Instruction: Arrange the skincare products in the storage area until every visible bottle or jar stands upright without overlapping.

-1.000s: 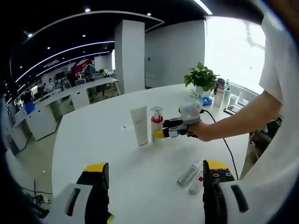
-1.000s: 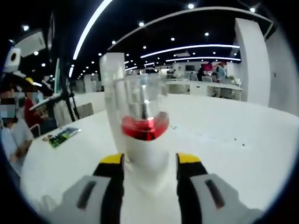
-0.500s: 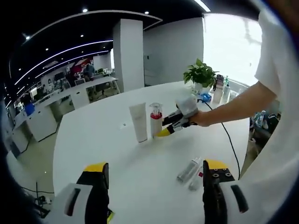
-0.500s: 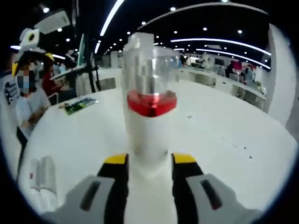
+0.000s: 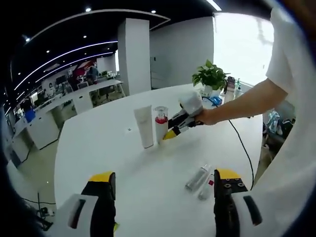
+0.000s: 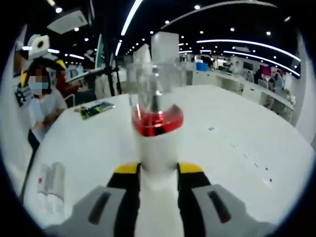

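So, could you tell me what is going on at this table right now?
A person is tidying skincare items on a white table. The right gripper is closed on a white bottle with a red collar and clear cap, holding it upright next to a standing white tube. The left gripper is open and empty, above the table. Two small tubes lie flat near it, not yet stood up.

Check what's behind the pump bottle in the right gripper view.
A white tube stands upright right behind the pump bottle, its top rising above the clear cap. The bottle covers the tube's lower part, so its base can't be seen. The right gripper holds the bottle.
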Tool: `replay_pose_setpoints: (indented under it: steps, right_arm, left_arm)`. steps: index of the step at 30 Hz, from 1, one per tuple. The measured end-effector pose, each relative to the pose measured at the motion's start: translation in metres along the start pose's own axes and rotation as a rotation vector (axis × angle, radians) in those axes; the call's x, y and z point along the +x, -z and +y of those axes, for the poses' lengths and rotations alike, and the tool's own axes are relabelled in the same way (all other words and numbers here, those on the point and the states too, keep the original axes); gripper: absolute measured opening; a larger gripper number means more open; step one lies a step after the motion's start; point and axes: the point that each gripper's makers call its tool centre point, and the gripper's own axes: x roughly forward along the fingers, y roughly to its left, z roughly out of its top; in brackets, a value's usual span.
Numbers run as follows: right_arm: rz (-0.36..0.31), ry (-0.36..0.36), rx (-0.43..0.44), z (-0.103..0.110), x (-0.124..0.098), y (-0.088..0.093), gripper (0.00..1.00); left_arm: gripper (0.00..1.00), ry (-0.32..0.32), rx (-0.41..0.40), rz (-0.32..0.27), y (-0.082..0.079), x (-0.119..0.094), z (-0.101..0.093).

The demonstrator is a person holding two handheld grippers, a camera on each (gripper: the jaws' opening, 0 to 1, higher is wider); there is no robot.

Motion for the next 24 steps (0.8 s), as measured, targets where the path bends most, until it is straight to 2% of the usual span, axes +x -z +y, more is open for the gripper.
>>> replay_pose_setpoints:
  steps: [15, 24]
  right_arm:
    - [0.027, -0.014, -0.04, 0.0013, 0.0072, 0.002, 0.25]
    - [0.056, -0.083, -0.103, 0.0029, 0.0055, 0.0028, 0.24]
  left_arm:
    - [0.82, 0.002, 0.0, 0.011, 0.0039, -0.0008, 0.0007]
    - [0.82, 0.002, -0.002, 0.013, 0.0076, -0.0031, -0.0012]
